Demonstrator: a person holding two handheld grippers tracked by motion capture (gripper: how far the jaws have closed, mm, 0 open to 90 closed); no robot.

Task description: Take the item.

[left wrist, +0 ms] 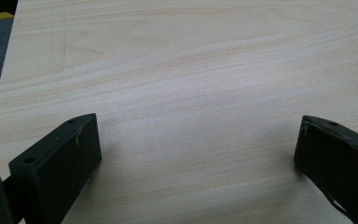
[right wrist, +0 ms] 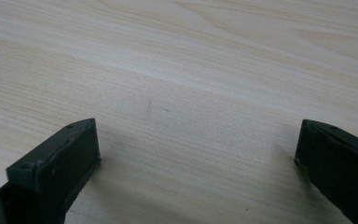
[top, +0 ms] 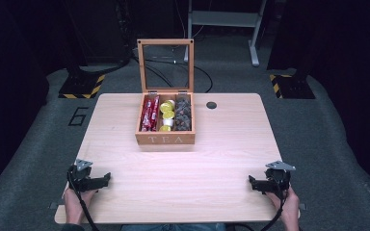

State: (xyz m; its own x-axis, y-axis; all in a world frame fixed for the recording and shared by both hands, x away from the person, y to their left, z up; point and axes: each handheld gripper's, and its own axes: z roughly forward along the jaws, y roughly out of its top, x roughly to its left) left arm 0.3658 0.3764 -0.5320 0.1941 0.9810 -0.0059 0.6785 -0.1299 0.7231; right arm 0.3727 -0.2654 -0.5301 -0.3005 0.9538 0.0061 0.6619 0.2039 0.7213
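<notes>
The open wooden box (top: 165,138) reads "TEA"; floor marking (top: 78,116) perhaps "6".

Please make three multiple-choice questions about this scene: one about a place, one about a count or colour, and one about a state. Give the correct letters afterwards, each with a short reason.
1. Where does the tea box stand on the table?
A. at the near edge, between the two grippers
B. toward the far edge, about the middle of the width
C. at the near right corner

2. How many compartments does the box have?
A. three
B. two
C. five

3. In what state is the glass lid of the box?
A. shut flat
B. taken off and lying on the table
C. open, standing upright at the back

Answers:
1. B: the box sits near the far edge, well away from the left gripper and the right gripper.
2. A: red packets, yellow capsules and dark pieces each fill one row.
3. C: the frame rises from the hinges behind the box.
</notes>
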